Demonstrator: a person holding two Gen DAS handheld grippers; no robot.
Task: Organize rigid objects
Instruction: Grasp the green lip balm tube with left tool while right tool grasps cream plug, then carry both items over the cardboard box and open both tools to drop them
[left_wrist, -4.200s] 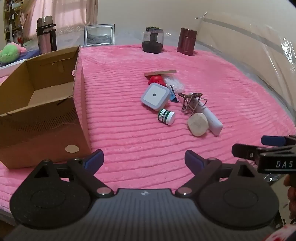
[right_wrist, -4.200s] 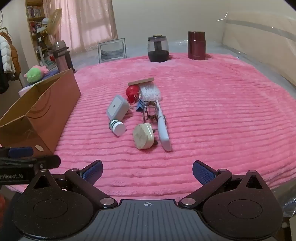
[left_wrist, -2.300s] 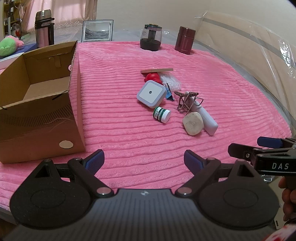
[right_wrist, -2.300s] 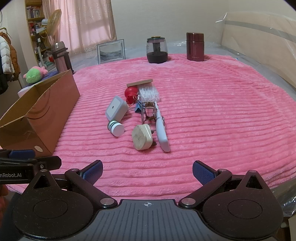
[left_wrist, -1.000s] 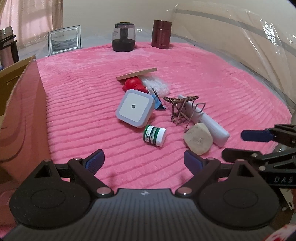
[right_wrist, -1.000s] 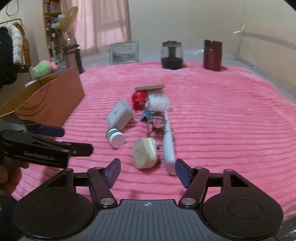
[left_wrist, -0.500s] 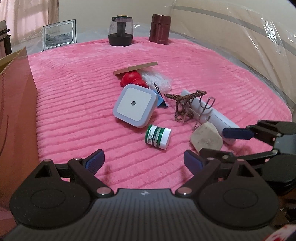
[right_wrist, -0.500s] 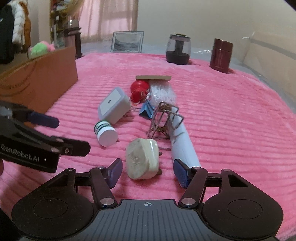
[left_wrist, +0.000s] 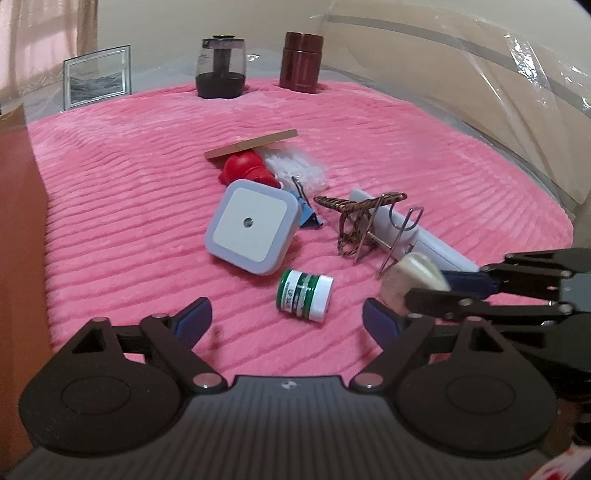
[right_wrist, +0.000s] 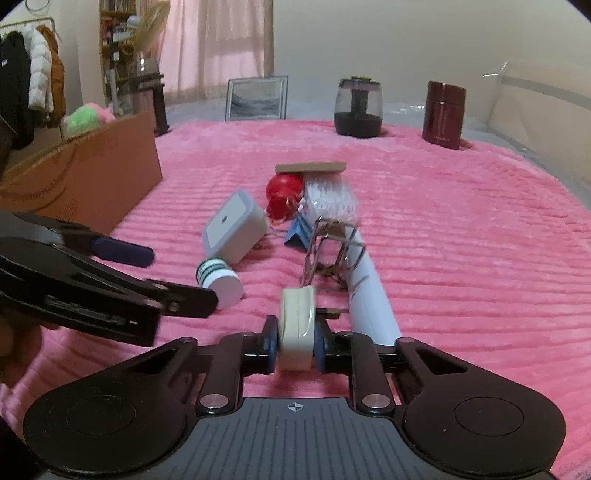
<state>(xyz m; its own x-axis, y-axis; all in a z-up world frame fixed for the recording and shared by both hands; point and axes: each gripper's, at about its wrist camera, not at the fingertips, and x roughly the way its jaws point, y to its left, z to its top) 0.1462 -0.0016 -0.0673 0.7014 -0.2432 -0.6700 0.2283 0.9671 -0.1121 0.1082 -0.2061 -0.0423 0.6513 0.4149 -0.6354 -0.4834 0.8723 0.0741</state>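
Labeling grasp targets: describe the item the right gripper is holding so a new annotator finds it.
On the pink blanket, look at the near end of the pile, beside the long white tube. The cream plug is clamped on edge in the right gripper; it alone is rounded, cream and off-white.

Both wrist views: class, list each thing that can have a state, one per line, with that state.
Right gripper: shut on the cream plug.
Cream plug: on edge, clamped between the fingers.
Left gripper: open, holding nothing.
Green jar: lying on its side, cap on.
Night light: propped at a tilt.
Box: open-topped.
Glass jar: upright, lid on.
Maroon flask: upright, closed.
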